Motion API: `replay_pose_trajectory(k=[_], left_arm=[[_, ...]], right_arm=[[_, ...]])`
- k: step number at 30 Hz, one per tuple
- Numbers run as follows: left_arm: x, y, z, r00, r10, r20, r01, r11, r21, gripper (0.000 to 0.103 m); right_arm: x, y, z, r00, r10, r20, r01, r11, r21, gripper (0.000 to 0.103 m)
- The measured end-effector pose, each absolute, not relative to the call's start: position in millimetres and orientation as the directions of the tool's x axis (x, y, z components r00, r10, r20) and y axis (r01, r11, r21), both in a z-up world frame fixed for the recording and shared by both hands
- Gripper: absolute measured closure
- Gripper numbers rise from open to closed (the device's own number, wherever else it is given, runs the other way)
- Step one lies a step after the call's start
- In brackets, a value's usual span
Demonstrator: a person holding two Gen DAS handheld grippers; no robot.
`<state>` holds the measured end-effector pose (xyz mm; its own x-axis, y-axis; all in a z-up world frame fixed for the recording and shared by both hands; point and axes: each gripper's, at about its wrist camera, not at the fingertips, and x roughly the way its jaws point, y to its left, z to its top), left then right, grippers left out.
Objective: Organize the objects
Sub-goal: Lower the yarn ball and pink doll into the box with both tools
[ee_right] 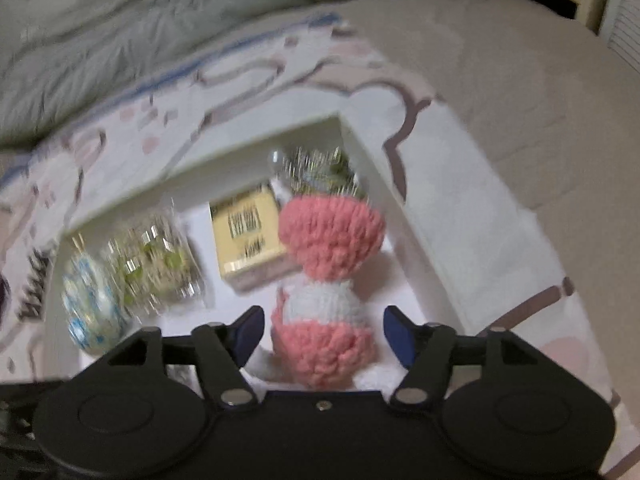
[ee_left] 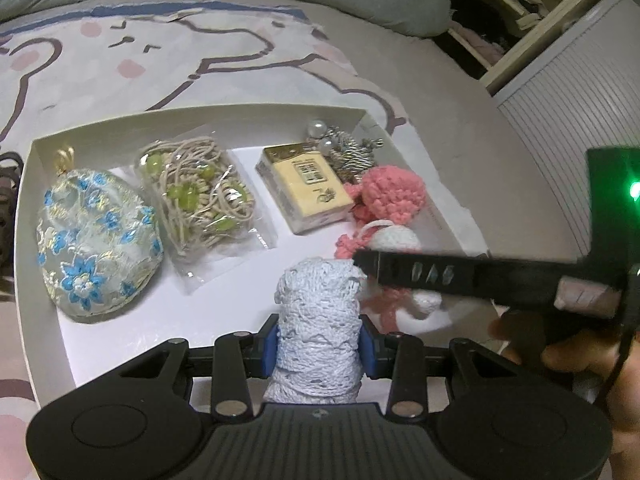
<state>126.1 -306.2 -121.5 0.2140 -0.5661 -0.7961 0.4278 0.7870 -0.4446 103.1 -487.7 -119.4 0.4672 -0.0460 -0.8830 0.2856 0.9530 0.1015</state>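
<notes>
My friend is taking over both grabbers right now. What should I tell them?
Left gripper: shut on the roll of white lace trim, held over the near edge of the white tray.
Right gripper: open; the pink and white crochet toy sits between the pads, untouched, at the tray's right end.
Already in the tray: blue-flowered embroidered pouch, bag of beaded cords, yellow box, pearl and silver trinkets.
Left to do: set the lace down in the bare spot in front of the box, then pull both grippers away.
</notes>
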Motion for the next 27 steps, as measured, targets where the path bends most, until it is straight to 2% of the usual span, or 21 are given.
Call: replay_pose_trajectory(k=[2,3,6,11,15,21,24,27], left_arm=[[129,-304,-122,0.217,-0.569,-0.793,0.416,0.789,-0.452,0.062],[131,-303,-122,0.219,-0.570,-0.792,0.411,0.790,-0.455,0.062],[134,-301,-122,0.225,-0.576,-0.786,0.398,0.791,-0.465,0.062],[131,-305,-123,0.213,-0.591,-0.778,0.393,0.781,-0.485,0.062],[125,-313,-126,0.197,-0.616,-0.763,0.389,0.763,-0.516,0.062],[118,-318,-136,0.194,-0.669,-0.718,0.308,0.736,-0.603,0.062],[116,-322,-142,0.163,-0.678,-0.716,0.298,0.726,-0.620,0.060],[115,-323,-143,0.160,-0.669,-0.726,0.295,0.734,-0.612,0.053]], right_arm=[[106,-483,-126,0.441,-0.066,-0.895,0.247,0.968,0.050,0.041],[106,-483,-126,0.442,-0.058,-0.895,0.224,0.973,0.048,0.048],[101,-488,-119,0.433,-0.048,-0.900,0.215,0.975,0.052,0.048],[79,-496,-108,0.421,-0.067,-0.904,0.164,0.986,0.003,0.048],[59,-500,-101,0.410,-0.029,-0.911,0.112,0.994,0.019,0.048],[45,-491,-103,0.382,-0.055,-0.923,0.023,0.998,-0.050,0.046],[40,-492,-99,0.397,-0.042,-0.917,0.029,0.999,-0.033,0.040],[37,-496,-92,0.425,-0.030,-0.905,0.051,0.999,-0.010,0.038]])
